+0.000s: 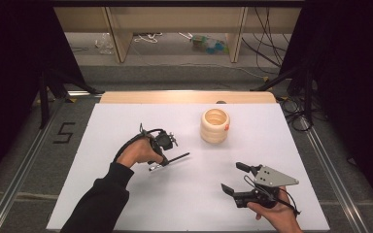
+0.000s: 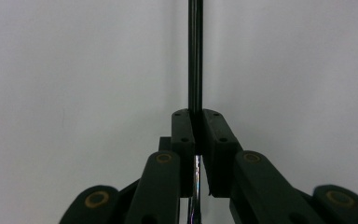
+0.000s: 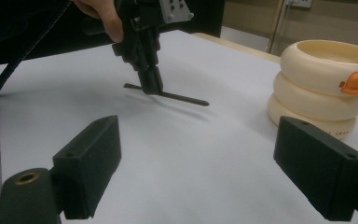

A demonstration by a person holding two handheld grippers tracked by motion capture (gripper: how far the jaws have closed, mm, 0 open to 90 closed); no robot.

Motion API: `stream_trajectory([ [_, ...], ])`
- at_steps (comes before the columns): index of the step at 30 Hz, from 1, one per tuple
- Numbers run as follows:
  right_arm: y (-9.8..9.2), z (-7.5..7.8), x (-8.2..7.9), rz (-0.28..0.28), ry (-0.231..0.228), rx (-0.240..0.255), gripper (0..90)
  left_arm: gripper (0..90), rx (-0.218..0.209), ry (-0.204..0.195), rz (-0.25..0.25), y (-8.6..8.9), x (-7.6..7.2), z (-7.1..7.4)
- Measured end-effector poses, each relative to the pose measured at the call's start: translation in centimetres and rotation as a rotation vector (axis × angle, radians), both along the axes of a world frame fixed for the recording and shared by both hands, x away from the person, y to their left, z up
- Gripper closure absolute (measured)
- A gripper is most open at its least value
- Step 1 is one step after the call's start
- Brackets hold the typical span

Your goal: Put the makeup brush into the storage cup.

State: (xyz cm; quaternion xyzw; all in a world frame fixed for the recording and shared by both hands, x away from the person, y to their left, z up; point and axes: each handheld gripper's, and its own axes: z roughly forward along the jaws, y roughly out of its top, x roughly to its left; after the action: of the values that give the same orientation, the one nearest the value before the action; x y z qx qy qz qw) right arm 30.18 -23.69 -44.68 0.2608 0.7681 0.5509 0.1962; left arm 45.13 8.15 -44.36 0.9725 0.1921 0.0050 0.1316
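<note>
I see my left gripper [image 1: 167,159], left of centre in the high view, clamped on a thin black rod [image 1: 177,158] just above the white table [image 1: 126,121]. I judge the pickup done, delivery to the cream ringed cup [image 1: 215,125] at upper centre pending. My right gripper [image 1: 235,177], lower right, gapes wide, holding nothing.

In the high view my left gripper [image 1: 161,154] sits left of centre on the white table sheet [image 1: 126,126], with the thin black rod [image 1: 177,158] between its jaws, pointing right. The cream ringed plastic pot [image 1: 215,125] stands above and right of it, near the frame's centre. My right gripper [image 1: 233,178] rests at lower right, below the pot, well apart from the rod.
</note>
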Motion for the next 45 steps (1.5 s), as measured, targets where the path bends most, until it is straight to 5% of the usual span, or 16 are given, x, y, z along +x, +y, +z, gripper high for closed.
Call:
stream_trajectory([
  [13, 0.3, 0.1, -0.2, 0.031, -0.006, -0.018, 16.0, 83.6, -0.065, -0.010, -0.035, -1.3, -2.7, 2.1],
  [18, 0.7, 0.1, -0.3, 0.041, -0.027, -0.041, 15.9, 83.6, -0.047, -0.058, -0.100, -2.0, -3.4, 2.7],
  [27, 1.3, 0.2, -0.5, 0.070, -0.071, -0.088, 15.7, 83.6, -0.063, -0.057, -0.139, -3.4, -4.7, 3.4],
  [33, 1.5, 0.3, -0.6, 0.058, -0.093, -0.075, 15.7, 83.6, -0.076, -0.053, -0.151, -3.7, -5.2, 3.7],
  [45, 3.2, 0.6, -0.9, 0.120, -0.158, -0.188, 16.0, 83.6, -0.062, -0.044, -0.198, -4.9, -6.4, 3.9],
])
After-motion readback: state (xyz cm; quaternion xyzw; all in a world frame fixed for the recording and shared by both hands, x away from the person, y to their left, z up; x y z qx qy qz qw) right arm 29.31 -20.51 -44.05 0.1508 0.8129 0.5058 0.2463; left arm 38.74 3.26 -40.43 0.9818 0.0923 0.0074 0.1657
